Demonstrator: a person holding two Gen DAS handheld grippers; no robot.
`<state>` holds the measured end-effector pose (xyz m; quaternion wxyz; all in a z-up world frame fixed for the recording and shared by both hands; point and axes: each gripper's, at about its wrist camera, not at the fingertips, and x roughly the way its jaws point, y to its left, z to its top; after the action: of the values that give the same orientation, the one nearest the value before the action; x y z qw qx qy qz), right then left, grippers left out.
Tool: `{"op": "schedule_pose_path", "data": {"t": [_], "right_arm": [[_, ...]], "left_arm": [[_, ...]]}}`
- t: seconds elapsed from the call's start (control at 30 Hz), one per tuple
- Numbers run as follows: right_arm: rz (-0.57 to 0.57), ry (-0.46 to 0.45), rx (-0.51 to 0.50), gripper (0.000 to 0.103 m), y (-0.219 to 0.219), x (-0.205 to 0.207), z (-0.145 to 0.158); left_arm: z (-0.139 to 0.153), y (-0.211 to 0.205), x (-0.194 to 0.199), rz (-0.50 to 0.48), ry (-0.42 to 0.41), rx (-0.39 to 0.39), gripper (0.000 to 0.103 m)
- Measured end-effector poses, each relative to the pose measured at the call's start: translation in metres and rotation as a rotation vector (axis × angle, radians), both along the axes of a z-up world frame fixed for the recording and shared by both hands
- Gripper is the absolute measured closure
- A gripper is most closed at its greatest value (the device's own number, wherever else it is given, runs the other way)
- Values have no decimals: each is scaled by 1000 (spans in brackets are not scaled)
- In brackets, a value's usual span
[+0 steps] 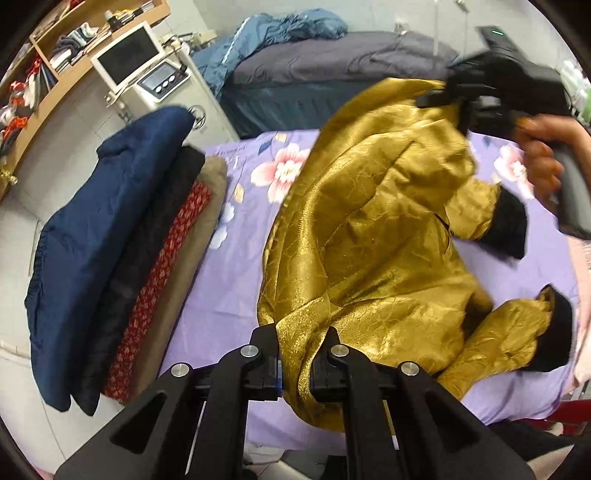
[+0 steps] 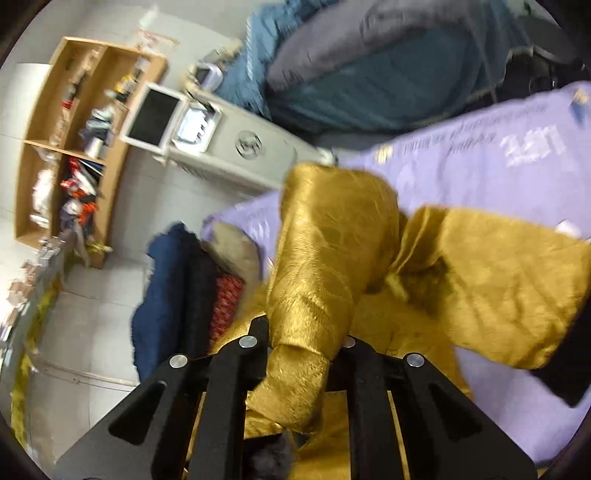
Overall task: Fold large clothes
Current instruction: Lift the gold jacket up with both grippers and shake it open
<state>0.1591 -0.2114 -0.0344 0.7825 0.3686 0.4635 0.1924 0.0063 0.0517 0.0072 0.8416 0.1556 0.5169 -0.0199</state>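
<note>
A shiny gold garment (image 1: 369,243) with black furry cuffs (image 1: 511,225) lies rumpled on a purple flowered sheet (image 1: 229,280). My left gripper (image 1: 297,343) is shut on the garment's near hem, which hangs down between its fingers. In the left wrist view my right gripper (image 1: 439,99), held by a hand (image 1: 543,162), pinches the garment's far edge and lifts it. In the right wrist view that gripper (image 2: 303,332) is shut on a bunched fold of the gold garment (image 2: 325,258), and the picture is blurred.
A stack of folded clothes (image 1: 122,266), navy on top, sits at the sheet's left edge. Behind is a bed with a grey duvet (image 1: 332,62) and a blue jacket (image 1: 280,29). A white cabinet (image 1: 166,85) and a wooden shelf (image 1: 44,66) stand at the left.
</note>
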Motion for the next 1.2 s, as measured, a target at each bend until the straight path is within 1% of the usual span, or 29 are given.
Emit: {"op": "schedule_pose_path", "data": {"t": [0.1, 0.2, 0.23, 0.3, 0.33, 0.4, 0.43, 0.47, 0.5, 0.53, 0.6, 0.63, 0.7, 0.73, 0.77, 0.83, 0.87, 0.9, 0.93, 1.0, 1.03, 1.07, 1.1, 1.13, 1.17, 1.2], "right_arm": [[30, -132, -29, 93, -20, -39, 55], [89, -294, -95, 93, -31, -92, 119], [96, -331, -86, 93, -34, -104, 134], [94, -409, -29, 93, -45, -133, 165], [92, -459, -8, 93, -52, -151, 182], [71, -528, -5, 93, -59, -178, 213], [61, -551, 8, 93, -64, -190, 224], [55, -584, 19, 93, -67, -203, 237], [50, -631, 13, 93, -69, -218, 255], [51, -681, -10, 93, -67, -232, 274], [53, -794, -59, 93, -65, -262, 316], [52, -838, -68, 93, -64, -272, 332], [52, -948, -67, 93, -67, -296, 370], [51, -985, -54, 93, -71, -303, 382], [56, -1025, -34, 93, -75, -310, 398], [52, -1077, -27, 94, -83, -314, 423], [36, -1094, -35, 94, -89, -312, 433], [27, -1096, -38, 94, -93, -306, 438], [4, -1076, -34, 94, -102, -295, 441], [-65, -988, -36, 93, -120, -261, 433], [-107, -945, -59, 93, -128, -245, 426], [-169, -897, -113, 92, -134, -227, 414], [-212, -842, -181, 87, -139, -205, 398], [-222, -772, -226, 80, -144, -179, 377], [-250, -691, -276, 76, -148, -154, 353], [-292, -592, -341, 64, -152, -129, 320]], "left_arm": [[35, -2, 3, -33, -64, -57, 95], [71, -6, 6, -85, -143, -64, 95], [87, -8, 7, -111, -182, -65, 95], [114, -11, 8, -152, -238, -86, 95], [130, -13, 7, -178, -279, -95, 95], [154, -20, 4, -226, -344, -93, 95], [169, -23, 2, -252, -369, -102, 95], [181, -24, 0, -266, -386, -122, 95], [198, -22, -3, -283, -407, -169, 95], [222, -18, -8, -308, -434, -233, 95], [254, -11, -18, -353, -475, -289, 95], [275, -8, -26, -392, -505, -322, 95], [304, -7, -38, -443, -558, -360, 95], [313, -8, -43, -464, -583, -367, 95], [328, -9, -53, -496, -632, -367, 95], [353, -12, -68, -543, -726, -369, 95], [361, -13, -70, -557, -748, -386, 95], [371, -14, -68, -563, -772, -415, 95], [377, -17, -62, -560, -782, -428, 95], [377, -27, -44, -540, -772, -434, 95], [372, -35, -29, -517, -745, -434, 95], [365, -40, -14, -501, -717, -430, 95], [352, -51, 5, -480, -677, -413, 95], [334, -65, 26, -460, -636, -371, 95], [319, -73, 45, -427, -608, -332, 95], [291, -87, 72, -388, -548, -283, 94]]}}
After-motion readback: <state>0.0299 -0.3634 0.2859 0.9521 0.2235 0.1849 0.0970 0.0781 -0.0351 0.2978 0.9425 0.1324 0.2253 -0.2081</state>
